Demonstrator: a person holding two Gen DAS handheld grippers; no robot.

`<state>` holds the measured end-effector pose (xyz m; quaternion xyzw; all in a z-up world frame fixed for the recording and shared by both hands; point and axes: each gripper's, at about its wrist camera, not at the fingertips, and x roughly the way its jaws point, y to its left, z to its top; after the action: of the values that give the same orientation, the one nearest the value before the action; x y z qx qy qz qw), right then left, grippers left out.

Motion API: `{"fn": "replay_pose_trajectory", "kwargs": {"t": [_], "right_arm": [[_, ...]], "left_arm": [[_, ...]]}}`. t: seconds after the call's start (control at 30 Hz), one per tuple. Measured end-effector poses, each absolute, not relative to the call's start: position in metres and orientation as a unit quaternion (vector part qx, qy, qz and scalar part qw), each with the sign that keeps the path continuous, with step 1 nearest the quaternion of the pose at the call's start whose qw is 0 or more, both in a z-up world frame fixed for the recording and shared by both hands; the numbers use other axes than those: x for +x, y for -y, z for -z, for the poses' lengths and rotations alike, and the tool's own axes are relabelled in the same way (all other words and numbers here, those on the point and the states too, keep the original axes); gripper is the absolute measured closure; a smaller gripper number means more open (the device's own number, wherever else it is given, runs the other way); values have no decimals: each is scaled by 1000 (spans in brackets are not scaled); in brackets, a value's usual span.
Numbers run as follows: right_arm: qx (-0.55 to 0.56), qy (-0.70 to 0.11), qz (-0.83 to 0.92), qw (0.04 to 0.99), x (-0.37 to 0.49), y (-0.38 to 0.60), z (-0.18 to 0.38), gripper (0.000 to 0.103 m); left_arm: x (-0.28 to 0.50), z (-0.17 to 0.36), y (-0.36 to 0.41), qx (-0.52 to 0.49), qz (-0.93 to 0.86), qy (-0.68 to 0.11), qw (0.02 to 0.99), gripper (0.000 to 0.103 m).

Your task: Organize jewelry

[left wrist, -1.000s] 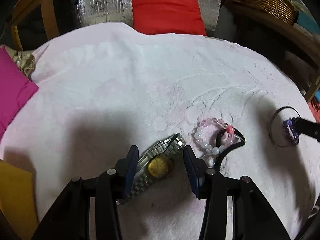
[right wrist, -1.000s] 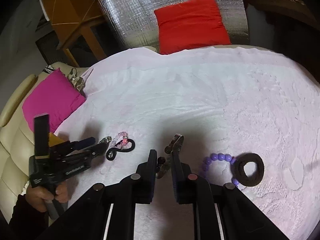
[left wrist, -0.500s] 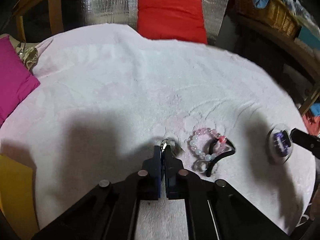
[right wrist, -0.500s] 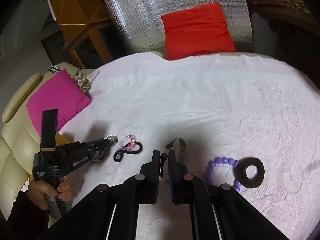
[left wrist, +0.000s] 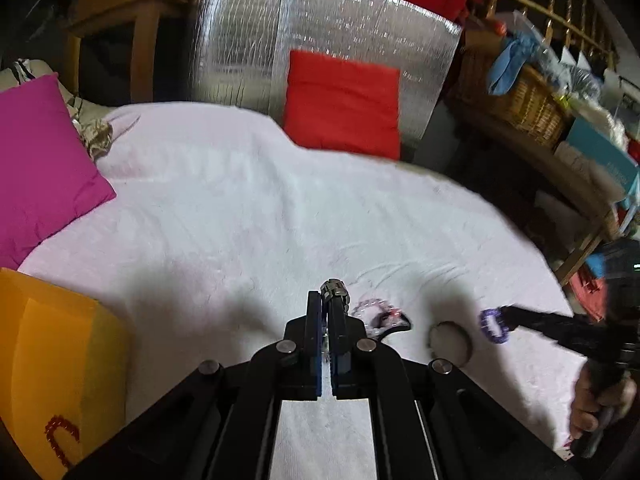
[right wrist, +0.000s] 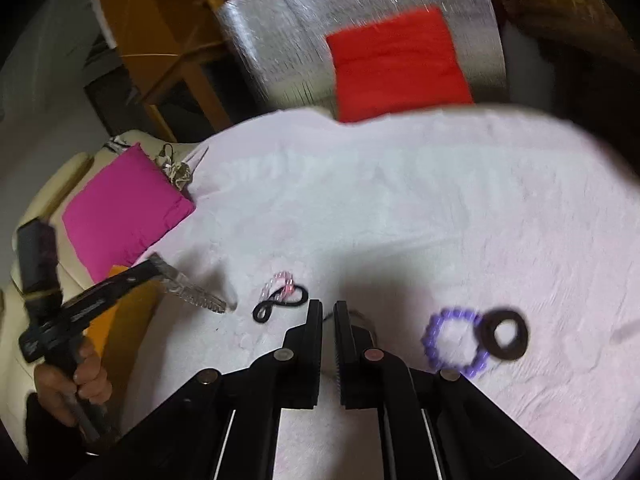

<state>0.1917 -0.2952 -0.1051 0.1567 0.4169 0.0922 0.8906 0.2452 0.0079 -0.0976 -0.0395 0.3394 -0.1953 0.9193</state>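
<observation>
My left gripper [left wrist: 327,300] is shut on a silver metal watch [left wrist: 333,289]; in the right wrist view the watch band [right wrist: 192,294] hangs from it, lifted above the white cloth [right wrist: 400,208]. My right gripper [right wrist: 328,306] is shut on a thin clear ring, barely visible [right wrist: 356,316]. A pink bead bracelet [right wrist: 280,284] and black hair tie [right wrist: 280,304] lie on the cloth between the grippers. A purple bead bracelet [right wrist: 452,344] and black scrunchie [right wrist: 505,334] lie to the right.
A magenta cushion [left wrist: 36,168] and an orange box [left wrist: 52,372] sit at the left. A red cushion [left wrist: 344,104] leans on silver foil behind. A wicker basket [left wrist: 516,96] on a shelf stands at the right.
My left gripper closed on the watch and lifted it off the cloth. My right gripper rose and pulled back, still shut. Both views tilted up.
</observation>
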Motion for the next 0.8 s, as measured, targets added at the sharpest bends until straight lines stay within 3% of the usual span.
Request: {"fn": "replay_pose_trajectory", "kwargs": {"t": [0.03, 0.1, 0.13, 0.17, 0.53, 0.6, 0.8], "right_arm": [[154, -424, -88, 888, 193, 295, 108, 86], [145, -438, -93, 883, 195, 290, 116, 51], [139, -436, -95, 884, 195, 286, 118, 24], [125, -427, -97, 890, 193, 281, 119, 21], [-27, -463, -70, 883, 213, 238, 172, 22], [-38, -453, -63, 889, 212, 235, 171, 39], [-17, -445, -58, 893, 203, 238, 159, 40]], "left_arm": [[240, 94, -9, -38, 196, -333, 922, 100], [232, 87, -10, -37, 200, -322, 925, 100], [232, 86, -10, -38, 200, -320, 925, 100], [231, 85, -11, -39, 199, -320, 925, 100], [225, 82, -18, -45, 199, -325, 923, 100], [223, 79, -23, -50, 199, -324, 924, 100], [204, 55, -42, -61, 192, -302, 932, 100]]}}
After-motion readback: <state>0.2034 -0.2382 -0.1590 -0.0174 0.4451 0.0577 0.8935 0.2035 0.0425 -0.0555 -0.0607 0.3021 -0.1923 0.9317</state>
